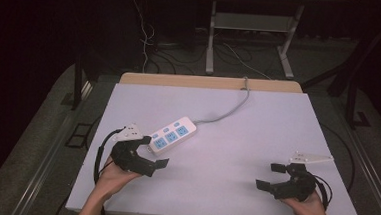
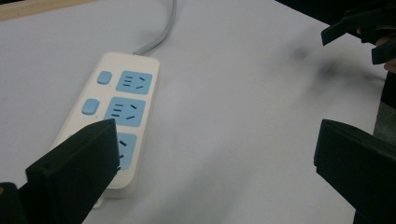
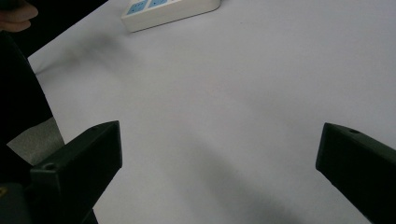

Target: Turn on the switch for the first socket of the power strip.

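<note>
A: What lies on the table (image 1: 256,141)?
B: A white power strip (image 1: 173,134) with three blue sockets and blue switches, set diagonally left of centre; its grey cord (image 1: 228,110) runs to the far edge of the table.

A: Where are the left tongs (image 1: 151,154)?
B: Near the left front of the table, held in the person's left hand (image 1: 115,175). The jaws stand apart with nothing between them. They lie just beside the near end of the power strip; in the left gripper view one jaw overlaps that end, though contact cannot be told.

A: And the right tongs (image 1: 270,176)?
B: Near the right front, held in the right hand (image 1: 309,205), well apart from the power strip. The jaws stand wide apart over bare table, holding nothing; the right gripper view shows the strip far off at its upper edge.
</note>
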Tool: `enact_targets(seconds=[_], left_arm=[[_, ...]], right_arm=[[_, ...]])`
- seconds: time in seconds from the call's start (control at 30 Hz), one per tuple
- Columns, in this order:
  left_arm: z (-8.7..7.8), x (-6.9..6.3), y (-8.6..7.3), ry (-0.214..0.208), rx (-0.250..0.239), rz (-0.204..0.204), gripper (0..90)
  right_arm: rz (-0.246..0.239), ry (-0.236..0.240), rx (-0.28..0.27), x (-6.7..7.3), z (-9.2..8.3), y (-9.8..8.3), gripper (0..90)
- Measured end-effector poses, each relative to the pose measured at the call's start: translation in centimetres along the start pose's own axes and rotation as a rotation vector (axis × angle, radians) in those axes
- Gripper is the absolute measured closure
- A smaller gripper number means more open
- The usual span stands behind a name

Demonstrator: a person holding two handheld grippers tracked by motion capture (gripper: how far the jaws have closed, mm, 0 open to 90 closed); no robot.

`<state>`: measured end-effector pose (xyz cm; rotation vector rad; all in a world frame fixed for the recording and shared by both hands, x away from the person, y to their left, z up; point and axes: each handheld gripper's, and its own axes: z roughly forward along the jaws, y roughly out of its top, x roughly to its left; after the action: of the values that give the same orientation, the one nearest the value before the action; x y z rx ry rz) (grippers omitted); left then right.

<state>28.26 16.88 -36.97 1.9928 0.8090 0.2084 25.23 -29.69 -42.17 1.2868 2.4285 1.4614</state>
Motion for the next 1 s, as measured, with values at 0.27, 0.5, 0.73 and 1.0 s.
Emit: enact_targets(seconds=[0.27, 0.5, 0.73, 1.0], left_arm=[[0.0, 0.4, 1.7, 0.003, 0.015, 0.031, 0.0], [0.1, 0.6, 2.8, 0.006, 0.026, 0.048, 0.0], [0.5, 0.9, 3.6, 0.016, 0.031, 0.057, 0.0], [1.0, 1.5, 5.1, 0.018, 0.045, 0.071, 0.0]], right_arm=[[0.000, -0.003, -0.005, -0.1, -0.1, -0.1, 0.2], [0.004, -0.004, -0.009, -0.1, -0.2, -0.1, 0.2], [0.000, 0.000, -0.007, -0.1, -0.1, -0.1, 0.2], [-0.002, 0.003, -0.010, -0.1, -0.2, -0.1, 0.1]])
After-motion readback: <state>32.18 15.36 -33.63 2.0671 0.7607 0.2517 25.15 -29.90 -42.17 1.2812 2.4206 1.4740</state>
